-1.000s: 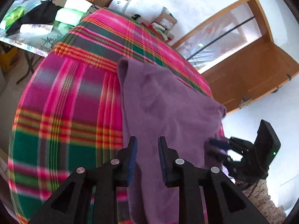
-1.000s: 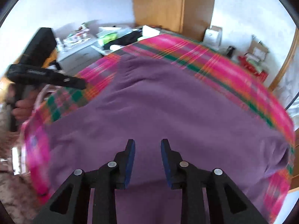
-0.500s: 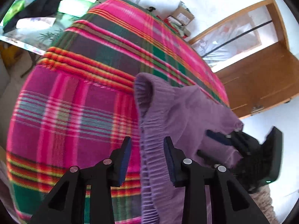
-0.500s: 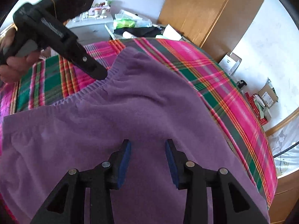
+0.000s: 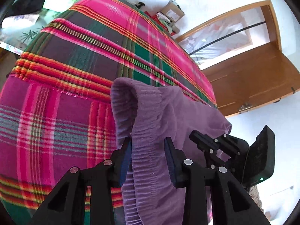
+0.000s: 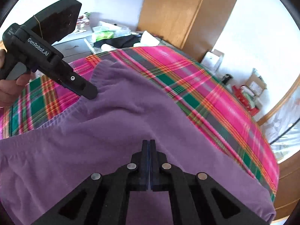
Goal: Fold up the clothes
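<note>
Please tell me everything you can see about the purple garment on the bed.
The purple knit garment, soft and fleecy looking, lies spread and wrinkled on the pink, green and orange plaid blanket. Its ribbed, gathered edge runs between the open fingers of the left gripper, and one corner of that edge stands up in a fold. The right gripper is shut, seemingly pinching the cloth, which puckers at its tip.

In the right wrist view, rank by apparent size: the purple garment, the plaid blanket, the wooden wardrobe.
1. Purple knit garment, though nearest the camera.
2. Pink and green plaid blanket.
3. Tall wooden wardrobe, farthest away, so it looks smaller.
</note>
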Motion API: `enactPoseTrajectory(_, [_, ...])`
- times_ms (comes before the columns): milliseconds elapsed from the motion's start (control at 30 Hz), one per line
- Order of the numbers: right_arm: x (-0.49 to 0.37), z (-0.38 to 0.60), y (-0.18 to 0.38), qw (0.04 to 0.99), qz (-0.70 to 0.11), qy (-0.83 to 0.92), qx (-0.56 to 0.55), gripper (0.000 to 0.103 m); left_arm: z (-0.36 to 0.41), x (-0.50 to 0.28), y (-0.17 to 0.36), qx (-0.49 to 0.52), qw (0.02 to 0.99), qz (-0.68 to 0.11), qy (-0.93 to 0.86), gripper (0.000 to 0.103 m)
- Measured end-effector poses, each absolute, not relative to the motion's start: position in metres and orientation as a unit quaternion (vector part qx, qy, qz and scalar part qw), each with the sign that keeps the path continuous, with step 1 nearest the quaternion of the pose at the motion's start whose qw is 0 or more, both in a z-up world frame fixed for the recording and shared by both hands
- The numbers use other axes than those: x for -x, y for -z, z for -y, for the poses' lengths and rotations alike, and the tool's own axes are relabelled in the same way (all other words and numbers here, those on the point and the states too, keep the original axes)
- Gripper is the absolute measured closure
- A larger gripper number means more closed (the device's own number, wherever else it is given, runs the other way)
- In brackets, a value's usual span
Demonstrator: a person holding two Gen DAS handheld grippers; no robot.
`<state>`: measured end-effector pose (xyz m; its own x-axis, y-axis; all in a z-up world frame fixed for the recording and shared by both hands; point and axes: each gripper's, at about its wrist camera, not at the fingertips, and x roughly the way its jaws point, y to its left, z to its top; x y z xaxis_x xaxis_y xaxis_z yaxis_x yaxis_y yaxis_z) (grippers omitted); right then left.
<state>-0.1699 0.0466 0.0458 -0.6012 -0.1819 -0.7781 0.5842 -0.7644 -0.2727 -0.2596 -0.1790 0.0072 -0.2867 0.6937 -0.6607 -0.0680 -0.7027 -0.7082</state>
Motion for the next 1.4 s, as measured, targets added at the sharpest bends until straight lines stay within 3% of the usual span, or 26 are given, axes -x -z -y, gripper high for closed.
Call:
enactPoseTrajectory(167, [0.173, -0.036, -0.048, 0.268, -0.244, 0.836, -0.413, 0.101, 0.176, 0.263, -0.02, 0.523, 0.279, 0.3, -0.747, 0.067])
enactPoseTrajectory(200, [0.174, -0.033, -0.046, 0.265, -0.251, 0.836, -0.41, 0.092, 0.174, 0.263, -0.023, 0.519, 0.282, 0.293, -0.752, 0.067])
enactPoseTrajectory(233, [0.174, -0.029, -0.043, 0.264, -0.257, 0.834, -0.41, 0.072, 0.172, 0.265, -0.023, 0.524, 0.282, 0.289, -0.75, 0.067])
enactPoseTrajectory(300, [0.175, -0.025, -0.036, 0.278, -0.259, 0.823, -0.422, 0.052, 0.17, 0.269, -0.02, 0.535, 0.28, 0.288, -0.743, 0.067])
enactPoseTrajectory(400, [0.177, -0.026, -0.027, 0.281, -0.25, 0.817, -0.436, 0.048, 0.171, 0.274, -0.012, 0.546, 0.282, 0.295, -0.731, 0.067])
enactPoseTrajectory(467, [0.18, -0.028, -0.027, 0.281, -0.231, 0.815, -0.45, 0.049, 0.176, 0.277, -0.007, 0.549, 0.28, 0.317, -0.72, 0.067])
enactPoseTrajectory(500, [0.18, -0.029, -0.027, 0.284, -0.22, 0.814, -0.457, 0.058, 0.18, 0.278, -0.004, 0.549, 0.281, 0.331, -0.714, 0.067])
enactPoseTrajectory(567, [0.177, -0.026, -0.029, 0.282, -0.219, 0.815, -0.455, 0.086, 0.183, 0.279, -0.004, 0.547, 0.283, 0.34, -0.711, 0.067])
enactPoseTrajectory(600, [0.176, -0.025, -0.029, 0.277, -0.225, 0.817, -0.454, 0.095, 0.185, 0.279, -0.005, 0.544, 0.282, 0.341, -0.713, 0.067])
enactPoseTrajectory(633, [0.175, -0.024, -0.03, 0.274, -0.227, 0.818, -0.453, 0.097, 0.185, 0.279, -0.007, 0.541, 0.283, 0.343, -0.714, 0.067])
enactPoseTrajectory(833, [0.177, -0.038, -0.047, 0.255, -0.201, 0.842, -0.432, 0.099, 0.19, 0.278, -0.019, 0.519, 0.29, 0.351, -0.724, 0.067])
enactPoseTrajectory(1067, [0.175, -0.039, -0.069, 0.207, -0.243, 0.866, -0.385, 0.099, 0.185, 0.292, -0.016, 0.526, 0.302, 0.355, -0.711, 0.067])
enactPoseTrajectory(1400, [0.193, -0.027, -0.038, 0.189, -0.287, 0.852, -0.395, 0.098, 0.189, 0.303, -0.02, 0.513, 0.288, 0.368, -0.72, 0.067])
